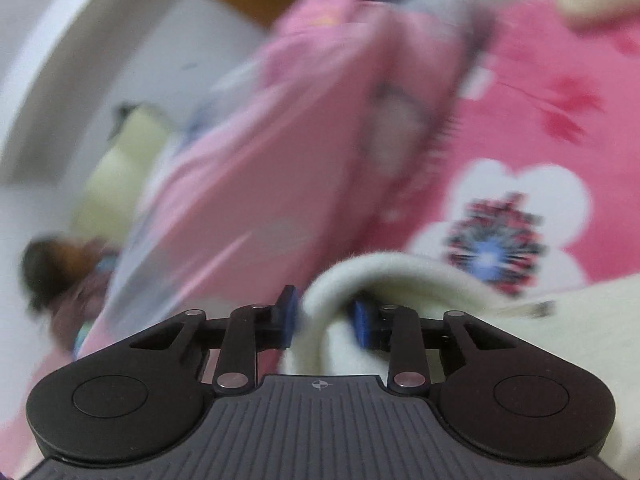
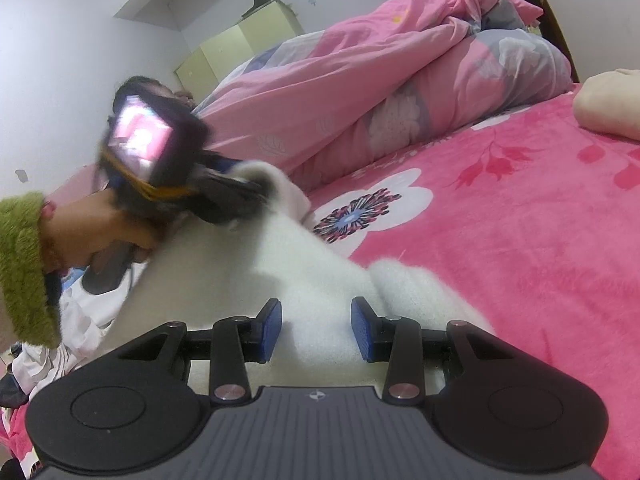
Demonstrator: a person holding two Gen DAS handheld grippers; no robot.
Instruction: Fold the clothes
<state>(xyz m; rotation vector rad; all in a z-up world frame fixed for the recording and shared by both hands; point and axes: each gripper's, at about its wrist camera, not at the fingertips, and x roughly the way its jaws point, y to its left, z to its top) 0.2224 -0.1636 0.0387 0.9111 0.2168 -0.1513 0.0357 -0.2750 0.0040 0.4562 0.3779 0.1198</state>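
Left wrist view: left gripper [image 1: 326,322] has its blue pads narrowed onto a rolled edge of the cream fleece garment [image 1: 400,280], fabric bunched between the jaws and spilling right of them. Background smeared by motion; a pale pink quilted duvet [image 1: 280,140] ahead, a hot-pink floral plush blanket [image 1: 540,140] ahead-right.

Right wrist view: right gripper [image 2: 316,330] sits mid-width with the same garment's fluffy white pile between its pads; whether they pinch it I cannot tell. The left gripper is up-left of it, holding the far edge.

Step, as I judge it: lifting one edge to fold it over. Next move needs both grips firm; fleece is thick, soft and springy.
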